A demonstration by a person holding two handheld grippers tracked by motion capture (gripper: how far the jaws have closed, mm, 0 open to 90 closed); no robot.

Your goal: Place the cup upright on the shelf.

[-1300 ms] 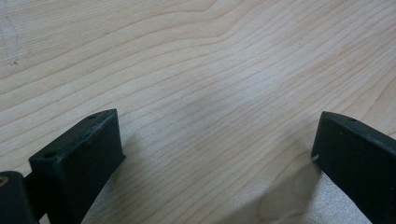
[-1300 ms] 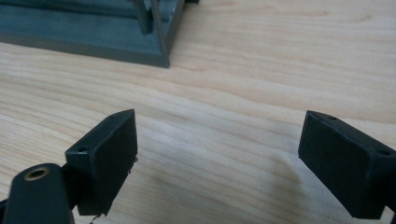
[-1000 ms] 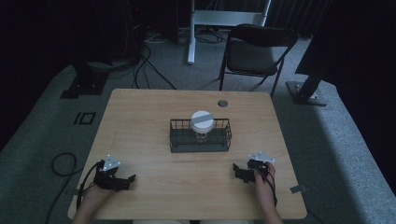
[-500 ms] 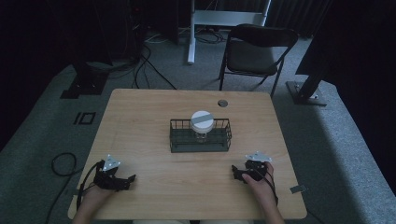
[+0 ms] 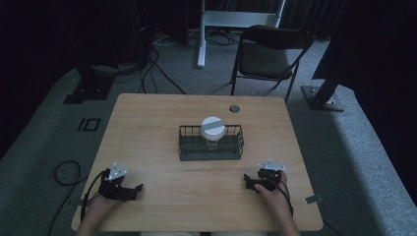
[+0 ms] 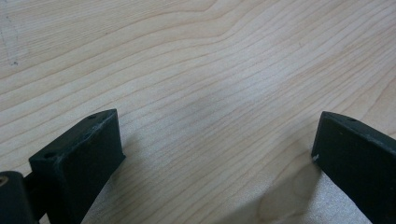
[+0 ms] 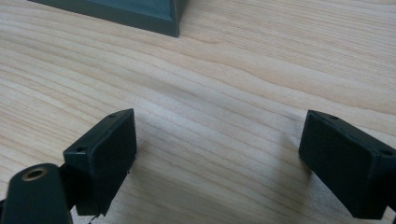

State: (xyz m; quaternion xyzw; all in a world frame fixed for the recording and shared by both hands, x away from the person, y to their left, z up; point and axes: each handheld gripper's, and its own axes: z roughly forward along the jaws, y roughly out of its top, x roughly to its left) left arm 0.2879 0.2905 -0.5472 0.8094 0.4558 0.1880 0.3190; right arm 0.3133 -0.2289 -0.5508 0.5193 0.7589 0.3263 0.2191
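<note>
A black wire basket (image 5: 211,148) stands at the middle of the wooden table (image 5: 162,118). In it a clear jar with a white lid (image 5: 212,127) stands upright. My left gripper (image 5: 134,189) rests near the table's front left, jaws pointing right. In the left gripper view it (image 6: 215,140) is open over bare wood. My right gripper (image 5: 249,182) rests at the front right, jaws pointing left, below the basket's right end. In the right gripper view it (image 7: 217,140) is open with nothing between its fingers, and a basket corner (image 7: 140,14) shows at the top.
A round cable hole (image 5: 234,108) sits near the table's far edge. A folding chair (image 5: 270,56) stands behind the table. Cables (image 5: 64,172) lie on the carpet at the left. Dark stand bases flank the table on the floor.
My right gripper has shifted slightly to the left. The left gripper, basket and jar have not moved.
</note>
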